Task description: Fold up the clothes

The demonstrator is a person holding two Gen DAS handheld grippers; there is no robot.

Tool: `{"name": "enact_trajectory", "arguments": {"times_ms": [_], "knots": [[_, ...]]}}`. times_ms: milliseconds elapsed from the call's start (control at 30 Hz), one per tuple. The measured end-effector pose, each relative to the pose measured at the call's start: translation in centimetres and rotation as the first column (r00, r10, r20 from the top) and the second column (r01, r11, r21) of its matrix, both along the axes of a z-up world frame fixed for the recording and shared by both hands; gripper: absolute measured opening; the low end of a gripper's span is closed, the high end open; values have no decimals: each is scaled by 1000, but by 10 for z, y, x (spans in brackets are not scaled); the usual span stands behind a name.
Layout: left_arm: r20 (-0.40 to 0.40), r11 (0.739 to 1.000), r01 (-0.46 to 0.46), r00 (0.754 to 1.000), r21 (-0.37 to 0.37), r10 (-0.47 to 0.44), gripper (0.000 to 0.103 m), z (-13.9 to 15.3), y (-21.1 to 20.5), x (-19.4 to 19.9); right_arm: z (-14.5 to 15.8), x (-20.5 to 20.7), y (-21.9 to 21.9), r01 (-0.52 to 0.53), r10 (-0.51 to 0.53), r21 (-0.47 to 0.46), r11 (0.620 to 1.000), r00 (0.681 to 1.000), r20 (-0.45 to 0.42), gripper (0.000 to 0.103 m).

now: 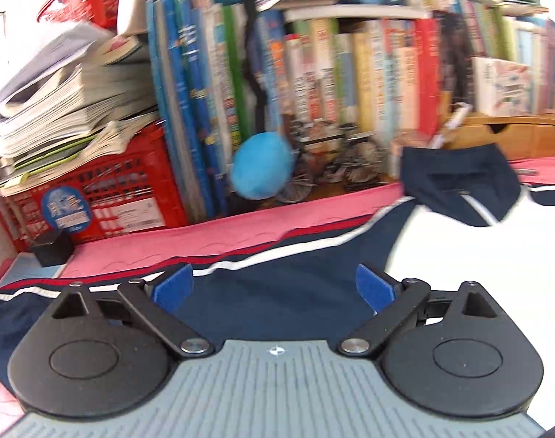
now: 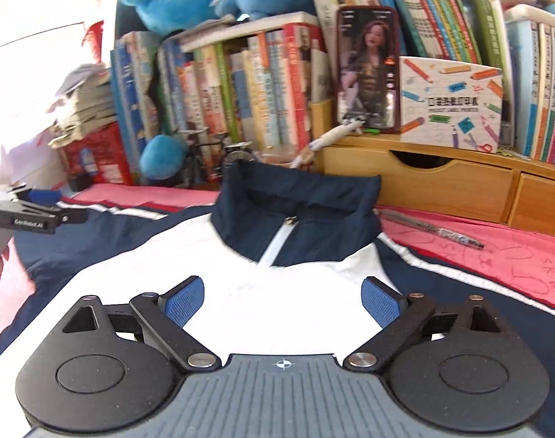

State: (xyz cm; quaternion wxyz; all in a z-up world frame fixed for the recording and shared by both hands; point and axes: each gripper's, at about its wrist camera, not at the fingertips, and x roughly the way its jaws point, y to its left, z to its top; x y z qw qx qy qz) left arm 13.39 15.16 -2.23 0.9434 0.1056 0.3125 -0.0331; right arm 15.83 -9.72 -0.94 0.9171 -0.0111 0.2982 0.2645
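While the jacket (image 2: 277,292) lies spread front-up on the pink mat (image 2: 496,255) that covers the tabletop, its collar (image 2: 299,200) points to the back edge, where books (image 2: 241,84) stand, and both sleeves run out sideways toward the left and right edges. Nothing in either view shows a fold in it. The left gripper (image 1: 274,288) hovers low over the navy left sleeve (image 1: 277,273) near the striped seam, its jaws wide apart and holding nothing. The right gripper (image 2: 283,299) hangs above the white chest panel, jaws equally wide and empty.

Judging from this, the risks lie in the cloth and the clutter. The fabric looks thin and slick, so a pinch on one layer may slip, or catch both layers and drag the whole garment askew. A pen (image 2: 438,235) lies on the mat just beside the right shoulder; a sleeve swept inward could snag or roll it under the fold. The left view is blurred, so how near those jaws are to the sleeve I cannot tell.
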Motion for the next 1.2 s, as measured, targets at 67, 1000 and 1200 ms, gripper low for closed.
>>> {"name": "enact_trajectory", "arguments": {"times_ms": [67, 1000, 1200], "knots": [[8, 998, 64, 998, -26, -64, 103, 7, -16, -16, -1, -23, 13, -67, 67, 10, 998, 998, -15, 98], [-2, 999, -5, 1000, -32, 5, 103, 38, -42, -20, 2, -39, -60, 182, -181, -47, 982, 983, 9, 103], [-67, 992, 3, 998, 126, 5, 103, -2, -92, 45, -22, 10, 5, 105, -111, -191, 976, 994, -23, 99]]}}
